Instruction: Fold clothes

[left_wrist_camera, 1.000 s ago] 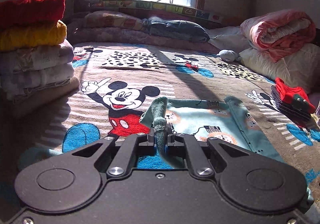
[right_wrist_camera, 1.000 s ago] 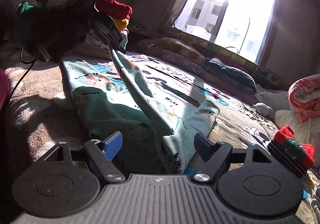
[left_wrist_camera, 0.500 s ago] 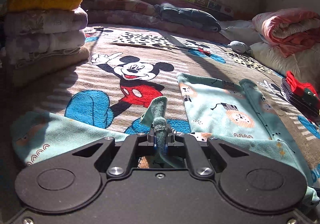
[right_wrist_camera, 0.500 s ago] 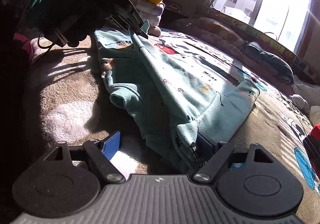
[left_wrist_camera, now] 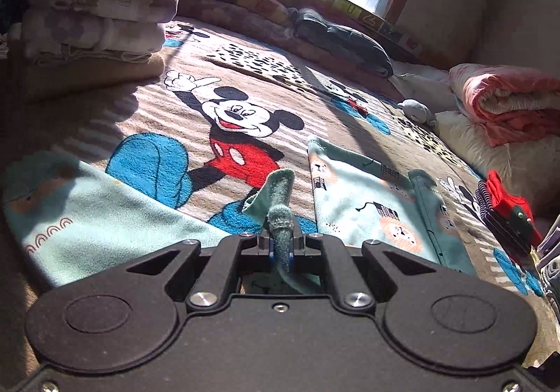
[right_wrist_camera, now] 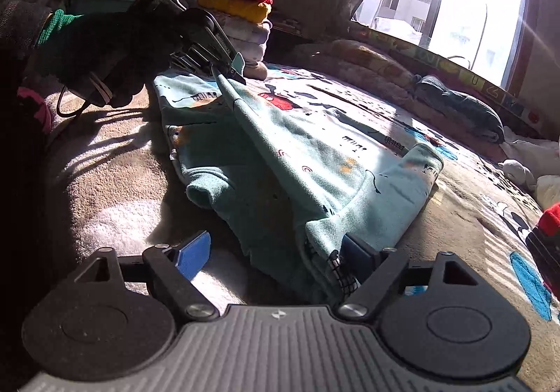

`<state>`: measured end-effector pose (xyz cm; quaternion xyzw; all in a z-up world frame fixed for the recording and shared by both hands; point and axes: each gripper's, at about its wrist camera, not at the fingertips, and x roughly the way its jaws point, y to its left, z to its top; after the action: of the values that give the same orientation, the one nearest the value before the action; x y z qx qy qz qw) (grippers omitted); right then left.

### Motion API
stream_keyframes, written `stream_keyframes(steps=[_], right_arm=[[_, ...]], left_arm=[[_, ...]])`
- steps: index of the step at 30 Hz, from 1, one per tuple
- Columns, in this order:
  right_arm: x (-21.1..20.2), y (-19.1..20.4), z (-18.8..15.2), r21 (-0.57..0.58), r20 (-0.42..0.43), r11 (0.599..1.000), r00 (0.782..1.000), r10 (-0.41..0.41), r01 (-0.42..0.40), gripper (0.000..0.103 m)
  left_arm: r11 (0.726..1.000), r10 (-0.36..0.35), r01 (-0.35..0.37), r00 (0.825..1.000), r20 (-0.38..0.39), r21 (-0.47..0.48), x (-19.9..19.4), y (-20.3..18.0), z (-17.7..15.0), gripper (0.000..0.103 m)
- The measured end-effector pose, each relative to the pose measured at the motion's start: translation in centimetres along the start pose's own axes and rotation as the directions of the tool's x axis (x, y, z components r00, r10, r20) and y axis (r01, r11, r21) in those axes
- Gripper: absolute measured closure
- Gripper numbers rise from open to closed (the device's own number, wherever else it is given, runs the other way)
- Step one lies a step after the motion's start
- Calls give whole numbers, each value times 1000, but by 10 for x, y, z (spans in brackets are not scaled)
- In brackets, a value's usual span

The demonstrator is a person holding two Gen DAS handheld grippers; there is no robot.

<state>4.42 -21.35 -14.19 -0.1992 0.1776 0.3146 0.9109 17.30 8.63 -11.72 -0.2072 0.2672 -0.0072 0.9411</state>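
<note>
On the bed, over a Mickey Mouse blanket, a teal printed garment lies partly folded, one edge lifted in a taut ridge. The left gripper has its jaws pressed together on that edge's ribbed hem. The right gripper has its jaws spread, the near corner of the garment apparently resting against its right finger, with a stack of folded blankets behind.

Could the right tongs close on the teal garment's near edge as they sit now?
Probably yes. The right tongs are open, and the teal garment bunches against the right-hand finger; nothing sits between the fingers and the cloth. The left tongs already pinch its far corner.
</note>
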Motion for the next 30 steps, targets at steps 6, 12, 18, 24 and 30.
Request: stream_keyframes(steps=[6,12,18,24,30], right_arm=[[13,5,-5,7,-60,998,996,62,-62,17],[11,6,-4,10,-45,998,997,61,-60,17],[10,-7,-4,98,-23,989,993,112,-109,15],[9,-12,-4,131,-9,982,991,137,-135,14],[9,-11,-3,119,-12,984,991,135,-133,14]], left_arm=[[976,-94,100,995,39,-192,-7,3,11,99],[957,-141,155,987,75,-245,-11,-22,30,99],[960,-167,183,982,90,-214,-8,-65,55,99],[971,-147,161,985,90,-178,4,-101,70,99],[980,-75,90,993,88,-180,1,-68,57,99]])
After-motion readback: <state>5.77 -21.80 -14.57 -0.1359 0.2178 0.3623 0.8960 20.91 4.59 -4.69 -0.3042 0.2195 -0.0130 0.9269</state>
